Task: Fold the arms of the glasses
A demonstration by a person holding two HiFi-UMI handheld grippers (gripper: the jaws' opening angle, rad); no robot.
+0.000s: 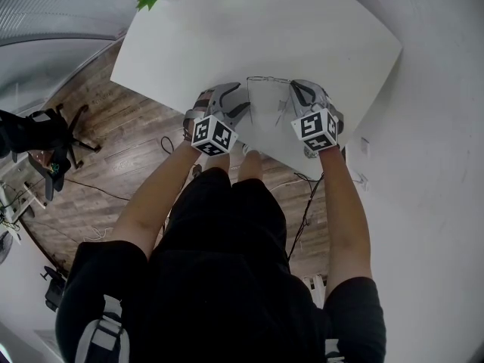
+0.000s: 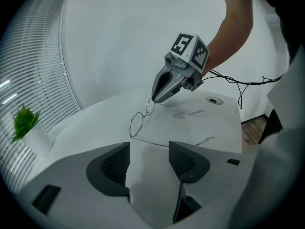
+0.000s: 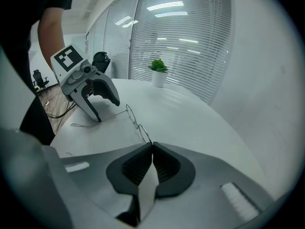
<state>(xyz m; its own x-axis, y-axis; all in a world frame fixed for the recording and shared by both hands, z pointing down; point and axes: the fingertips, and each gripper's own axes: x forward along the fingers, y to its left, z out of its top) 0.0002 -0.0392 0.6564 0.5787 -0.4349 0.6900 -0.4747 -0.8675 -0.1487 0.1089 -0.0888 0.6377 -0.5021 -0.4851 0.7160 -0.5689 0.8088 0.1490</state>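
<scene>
Thin wire-framed glasses [image 2: 138, 122] lie with both arms unfolded on the white table [image 1: 318, 29]. My right gripper [image 3: 152, 144] is shut on the outer end of the glasses' front frame; the left gripper view shows its tip [image 2: 153, 99] pinching that corner. My left gripper [image 2: 148, 147] is open and holds nothing. The glasses' near arm [image 2: 190, 144] lies just ahead of its jaws. In the right gripper view the left gripper [image 3: 107, 110] stands over that arm with its fingers spread. In the head view both grippers flank the glasses [image 1: 267, 82], left gripper [image 1: 243, 103], right gripper [image 1: 293, 89].
A small green plant in a white pot [image 3: 158, 73] stands at the table's far corner. A round cable grommet [image 2: 214, 100] sits near the table edge. Beyond the table are window blinds, a wooden floor with cables, and an office chair [image 1: 38, 138].
</scene>
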